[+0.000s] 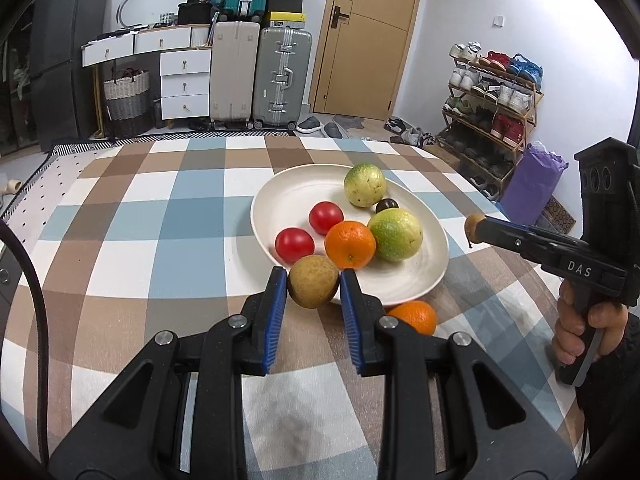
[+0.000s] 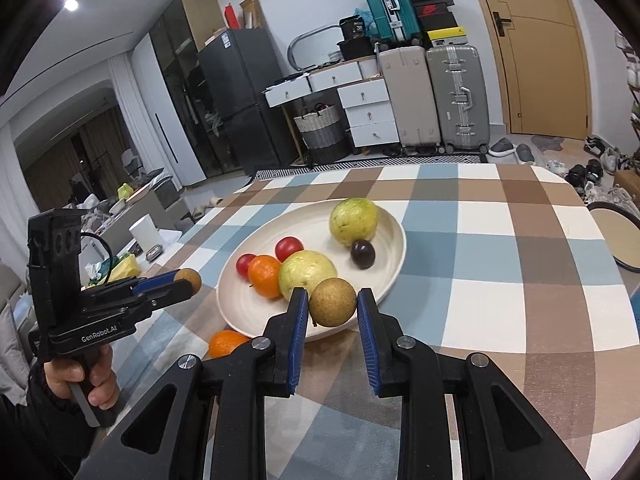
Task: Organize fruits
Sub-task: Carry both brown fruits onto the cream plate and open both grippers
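A white plate (image 1: 288,192) on the checked tablecloth holds two green guavas (image 1: 396,234), two red tomatoes (image 1: 294,245), an orange (image 1: 350,245) and a small dark fruit (image 1: 387,205). My left gripper (image 1: 313,288) is shut on a round brown fruit (image 1: 313,286) above the plate's near rim. My right gripper (image 2: 333,303) is shut on a second round brown fruit (image 2: 333,302) above the plate's (image 2: 248,304) near edge; it also shows in the left wrist view (image 1: 474,229). A second orange (image 1: 416,316) lies on the cloth beside the plate, also in the right wrist view (image 2: 224,342).
The checked table (image 1: 160,240) ends at a far edge, with suitcases, drawers and a door behind. A shoe rack (image 1: 492,92) stands to the right. A round stool (image 2: 616,236) sits by the table's right side.
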